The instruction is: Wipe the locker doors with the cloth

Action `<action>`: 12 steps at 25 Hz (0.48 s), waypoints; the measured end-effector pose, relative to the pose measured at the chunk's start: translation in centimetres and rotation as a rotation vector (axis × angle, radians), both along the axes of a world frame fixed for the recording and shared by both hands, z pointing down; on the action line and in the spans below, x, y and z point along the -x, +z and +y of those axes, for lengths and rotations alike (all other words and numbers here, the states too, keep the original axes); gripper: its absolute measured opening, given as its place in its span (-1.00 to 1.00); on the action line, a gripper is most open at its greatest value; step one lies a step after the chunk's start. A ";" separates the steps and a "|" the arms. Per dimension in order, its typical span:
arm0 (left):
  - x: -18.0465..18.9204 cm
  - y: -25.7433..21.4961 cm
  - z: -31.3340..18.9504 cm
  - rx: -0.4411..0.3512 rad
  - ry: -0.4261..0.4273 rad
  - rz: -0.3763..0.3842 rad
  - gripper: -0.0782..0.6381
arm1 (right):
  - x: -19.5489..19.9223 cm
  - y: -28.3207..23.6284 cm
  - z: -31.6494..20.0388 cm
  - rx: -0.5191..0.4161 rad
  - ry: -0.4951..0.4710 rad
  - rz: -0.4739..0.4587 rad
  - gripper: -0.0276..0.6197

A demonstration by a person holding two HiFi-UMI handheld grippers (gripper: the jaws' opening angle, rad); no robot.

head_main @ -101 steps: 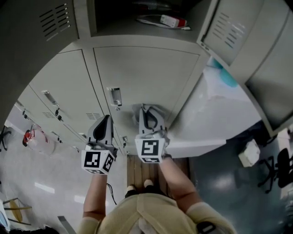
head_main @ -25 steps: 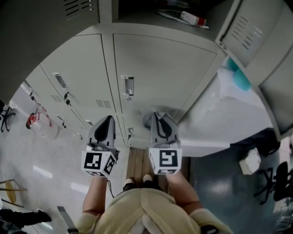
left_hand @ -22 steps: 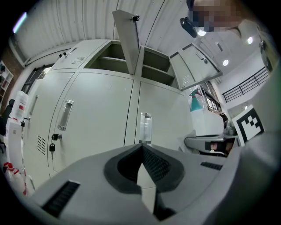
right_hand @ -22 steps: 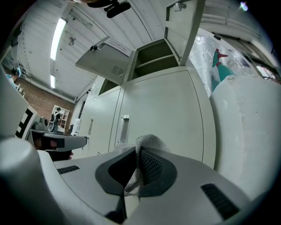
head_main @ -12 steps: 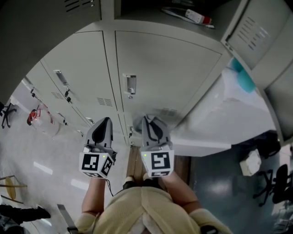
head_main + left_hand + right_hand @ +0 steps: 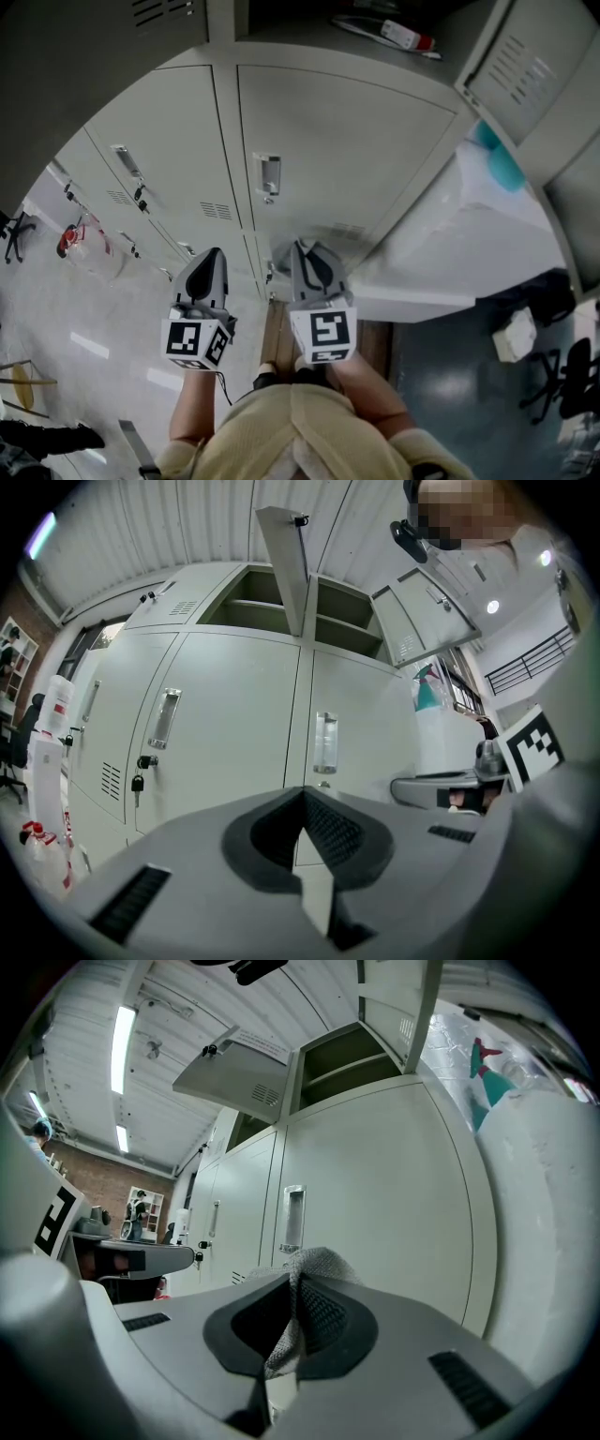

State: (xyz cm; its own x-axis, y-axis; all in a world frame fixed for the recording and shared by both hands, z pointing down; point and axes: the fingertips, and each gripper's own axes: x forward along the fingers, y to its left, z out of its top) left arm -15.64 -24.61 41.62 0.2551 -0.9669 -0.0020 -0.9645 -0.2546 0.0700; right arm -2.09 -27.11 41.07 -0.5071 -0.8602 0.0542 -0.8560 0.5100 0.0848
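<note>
The pale grey locker door (image 6: pixel 337 141) with a recessed handle (image 6: pixel 267 175) stands in front of me. My right gripper (image 6: pixel 309 249) is shut on a grey woven cloth (image 6: pixel 315 1264), and the cloth (image 6: pixel 284 251) is bunched at the door's lower part, below the handle (image 6: pixel 292 1218). From this angle I cannot tell whether the cloth touches the door. My left gripper (image 6: pixel 212 255) hangs beside it to the left, shut with nothing between its jaws (image 6: pixel 302 795). It points at the seam between two closed doors (image 6: pixel 302 714).
Open locker doors (image 6: pixel 525 66) swing out at the upper right. A white plastic-covered bulk (image 6: pixel 459 244) with a teal patch (image 6: pixel 502 166) stands right of the locker. Keys (image 6: pixel 138 195) hang in the left-hand doors, and a clear bag (image 6: pixel 80 258) hangs further left.
Over the last second my right gripper slid left with the cloth along the door's lower part. The left gripper dropped slightly. The last half second shows almost no movement.
</note>
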 end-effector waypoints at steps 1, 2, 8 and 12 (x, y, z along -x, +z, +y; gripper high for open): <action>0.0 0.1 0.0 0.000 0.001 0.000 -0.78 | 0.0 0.0 0.0 -0.001 -0.001 0.000 -0.90; 0.0 0.1 0.0 0.000 0.003 -0.001 -0.78 | 0.0 -0.1 -0.1 -0.001 -0.002 0.000 -0.90; -0.1 0.1 0.1 0.006 0.005 0.008 -0.78 | 0.3 0.1 0.2 0.002 -0.007 0.007 -0.90; -0.3 0.2 0.2 0.004 0.014 0.005 -0.78 | 0.2 0.3 0.3 0.010 -0.005 0.007 -0.90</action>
